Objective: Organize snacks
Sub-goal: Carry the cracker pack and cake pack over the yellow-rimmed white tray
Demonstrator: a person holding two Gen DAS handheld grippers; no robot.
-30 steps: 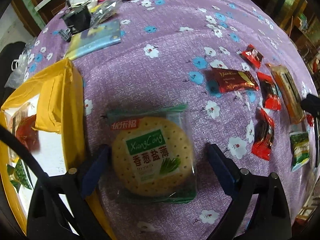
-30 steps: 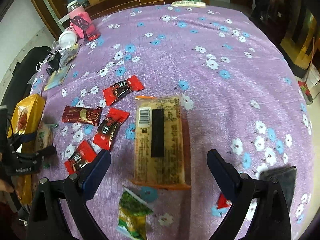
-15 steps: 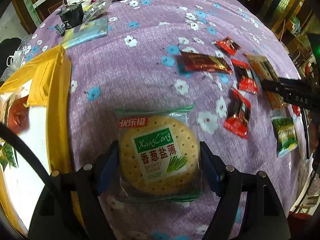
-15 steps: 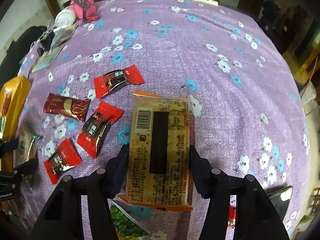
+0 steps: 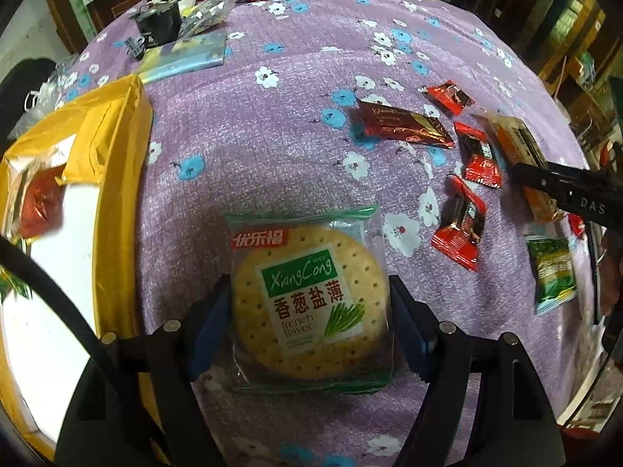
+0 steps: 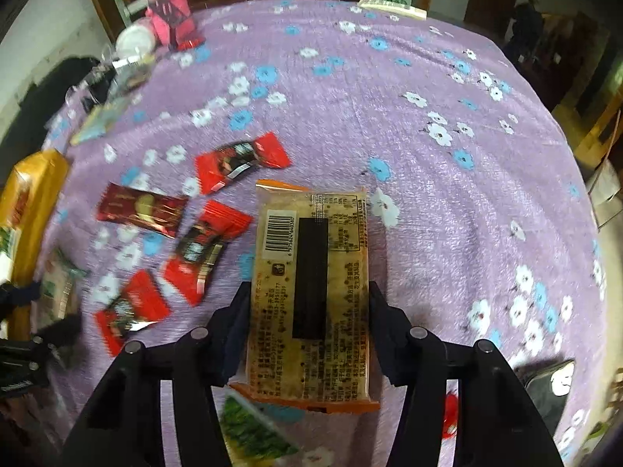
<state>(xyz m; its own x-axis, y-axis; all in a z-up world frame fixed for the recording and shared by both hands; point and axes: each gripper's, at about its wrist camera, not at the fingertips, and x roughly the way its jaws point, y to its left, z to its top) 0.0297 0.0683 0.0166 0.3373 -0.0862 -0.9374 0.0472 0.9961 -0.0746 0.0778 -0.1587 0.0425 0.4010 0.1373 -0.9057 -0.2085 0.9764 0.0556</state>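
A round green-labelled cracker packet (image 5: 307, 272) sits between the pads of my left gripper (image 5: 309, 311), which is shut on its two sides. A long orange biscuit packet (image 6: 311, 233), barcode side up, is pinched at its lower half by my right gripper (image 6: 309, 299), also shut. Both packets are over the purple flowered tablecloth (image 5: 241, 124). To the left of the cracker stands a yellow box (image 5: 113, 155) with a white inside that holds a red snack (image 5: 39, 206). The left wrist view shows the right gripper's black finger (image 5: 564, 190) on the orange packet (image 5: 518, 144).
Several red wrappers (image 6: 206, 249) and a dark red-gold one (image 6: 140, 208) lie left of the orange packet. A green packet (image 6: 253, 432) is just below it. A pink bottle (image 6: 167, 15), a white bowl and clutter stand at the far left. A dark flat object (image 6: 553, 385) lies at the right.
Both grippers stood wide around their packets a second ago; their jaws have since closed onto the packets' sides. The left view has shifted a little, away from the yellow box.
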